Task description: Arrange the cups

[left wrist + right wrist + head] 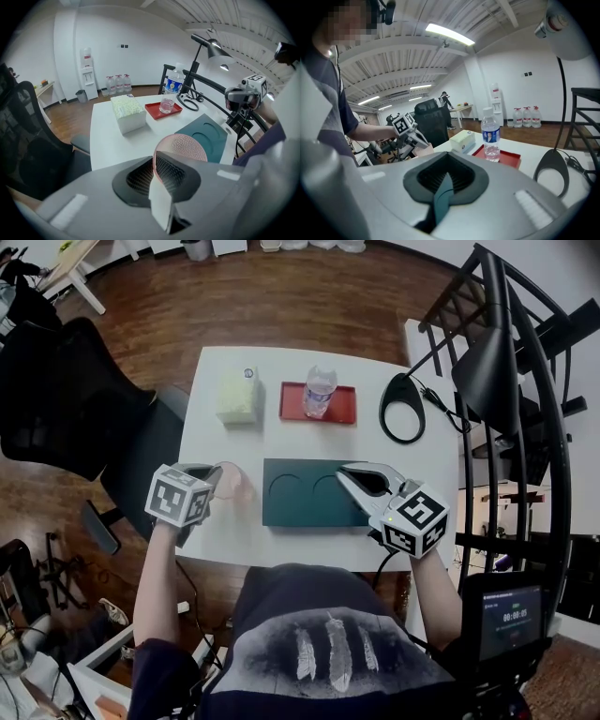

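**On the surface: one cup gripped, one holder pinched**

At the near left of the white surface (225, 532), your left tool (218, 480) is clenched on the rim of the one pink cup (236, 484), with a pad pressing each side of its wall. The cup is just left of the dark green holder (300, 507) and apart from it. You cannot tell whether it rests on the surface. The holder is a single piece with two round recesses (289, 488) side by side. Your right tool (349, 479) is clamped shut on the holder's right end, and a thin teal strip shows between its jaws. Farther back are one tissue box (239, 395) and one red tray (292, 407). One water bottle (319, 390) stands upright on the tray. One ring-shaped lamp base (401, 409) lies at the far right.
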`<action>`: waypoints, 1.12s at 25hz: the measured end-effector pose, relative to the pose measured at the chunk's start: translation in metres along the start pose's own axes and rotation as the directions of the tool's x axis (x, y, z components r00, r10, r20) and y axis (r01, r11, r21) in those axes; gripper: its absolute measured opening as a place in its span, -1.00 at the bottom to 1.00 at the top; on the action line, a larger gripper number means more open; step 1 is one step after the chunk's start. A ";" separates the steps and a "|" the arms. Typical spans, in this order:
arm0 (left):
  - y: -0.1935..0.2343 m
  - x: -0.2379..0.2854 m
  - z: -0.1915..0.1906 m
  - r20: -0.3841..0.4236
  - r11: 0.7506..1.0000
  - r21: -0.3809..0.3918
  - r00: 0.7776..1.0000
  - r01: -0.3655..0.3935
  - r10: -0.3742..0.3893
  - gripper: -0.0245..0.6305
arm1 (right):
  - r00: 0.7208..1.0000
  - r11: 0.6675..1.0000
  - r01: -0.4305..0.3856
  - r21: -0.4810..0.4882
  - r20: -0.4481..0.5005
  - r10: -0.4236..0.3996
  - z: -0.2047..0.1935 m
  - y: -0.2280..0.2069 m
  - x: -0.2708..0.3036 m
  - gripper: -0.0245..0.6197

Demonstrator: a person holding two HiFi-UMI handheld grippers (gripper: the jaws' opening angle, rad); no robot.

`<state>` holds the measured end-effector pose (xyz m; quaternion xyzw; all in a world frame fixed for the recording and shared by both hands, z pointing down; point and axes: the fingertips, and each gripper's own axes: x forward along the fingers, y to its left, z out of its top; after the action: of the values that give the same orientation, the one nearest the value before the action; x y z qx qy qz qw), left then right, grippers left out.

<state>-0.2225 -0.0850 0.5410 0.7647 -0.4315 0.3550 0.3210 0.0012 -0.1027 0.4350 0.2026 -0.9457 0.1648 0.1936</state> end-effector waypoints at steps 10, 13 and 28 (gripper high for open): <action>-0.048 -0.045 0.080 0.081 0.981 0.178 0.993 0.071 -0.087 -0.82 | 0.999 1.000 0.026 0.007 0.034 -0.027 0.006 -0.005 -0.014 -0.91; -0.074 -0.047 0.096 0.068 0.960 0.257 0.989 0.107 -0.128 -0.82 | 0.998 0.999 0.040 0.015 0.049 -0.041 0.007 -0.006 -0.022 -0.91; -0.138 0.002 0.085 -0.076 0.911 0.320 0.965 0.262 -0.251 -0.82 | 0.993 0.994 0.082 0.068 0.085 -0.087 -0.004 -0.016 -0.050 -0.91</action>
<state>-0.0772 -0.0952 0.4712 0.8512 -0.2571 0.3891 0.2407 0.0513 -0.0993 0.4203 0.2558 -0.9380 0.1779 0.1518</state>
